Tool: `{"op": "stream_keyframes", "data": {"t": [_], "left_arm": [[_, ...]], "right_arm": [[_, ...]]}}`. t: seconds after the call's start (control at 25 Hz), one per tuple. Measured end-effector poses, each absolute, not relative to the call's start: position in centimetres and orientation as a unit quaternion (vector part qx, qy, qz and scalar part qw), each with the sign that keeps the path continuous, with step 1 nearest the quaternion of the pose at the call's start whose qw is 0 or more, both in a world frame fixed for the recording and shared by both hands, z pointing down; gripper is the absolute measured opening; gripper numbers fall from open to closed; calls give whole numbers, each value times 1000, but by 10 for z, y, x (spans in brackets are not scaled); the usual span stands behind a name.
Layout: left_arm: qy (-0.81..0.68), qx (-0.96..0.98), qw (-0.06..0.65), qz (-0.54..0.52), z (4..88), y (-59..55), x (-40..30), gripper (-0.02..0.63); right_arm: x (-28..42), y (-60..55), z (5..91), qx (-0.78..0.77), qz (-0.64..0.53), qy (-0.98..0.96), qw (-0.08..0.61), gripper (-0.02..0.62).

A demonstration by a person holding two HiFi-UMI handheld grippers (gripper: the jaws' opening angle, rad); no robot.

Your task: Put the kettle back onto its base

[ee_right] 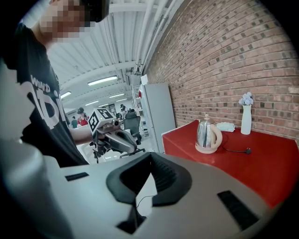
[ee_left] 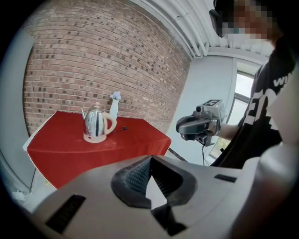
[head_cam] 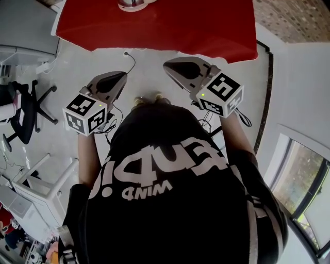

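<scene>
A shiny steel kettle (ee_left: 96,122) with a cream handle stands upright on its cream base (ee_left: 94,137) on the red table (ee_left: 70,149). The right gripper view shows the same kettle (ee_right: 208,133) near the table's corner. Both grippers hang in the air, well short of the table. My left gripper (ee_left: 151,157) is shut with nothing between its jaws. My right gripper (ee_right: 150,154) is shut and empty too. In the head view the left gripper (head_cam: 122,75) and right gripper (head_cam: 168,64) point toward the table edge, and only the kettle's lower part (head_cam: 135,4) shows at the top.
A white vase with flowers (ee_right: 246,119) stands by the brick wall behind the kettle, and a white cloth (ee_right: 225,126) lies beside it. The kettle's cord and plug (ee_right: 246,151) lie on the red cloth. An office chair (head_cam: 23,111) stands at the left.
</scene>
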State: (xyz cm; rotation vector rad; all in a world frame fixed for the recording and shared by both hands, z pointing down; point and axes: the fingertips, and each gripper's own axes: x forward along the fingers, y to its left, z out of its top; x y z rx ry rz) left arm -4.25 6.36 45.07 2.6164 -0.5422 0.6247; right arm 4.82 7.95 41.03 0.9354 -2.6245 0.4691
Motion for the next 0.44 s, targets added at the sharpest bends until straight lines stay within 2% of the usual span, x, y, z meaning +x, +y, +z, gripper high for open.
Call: {"op": "stream_keyframes", "data": {"t": [0.44], "left_arm": [[-193,933,200,228,455,66,-42,9]], "right_arm": [[48,81,416,323,164,-917,164,21]]}}
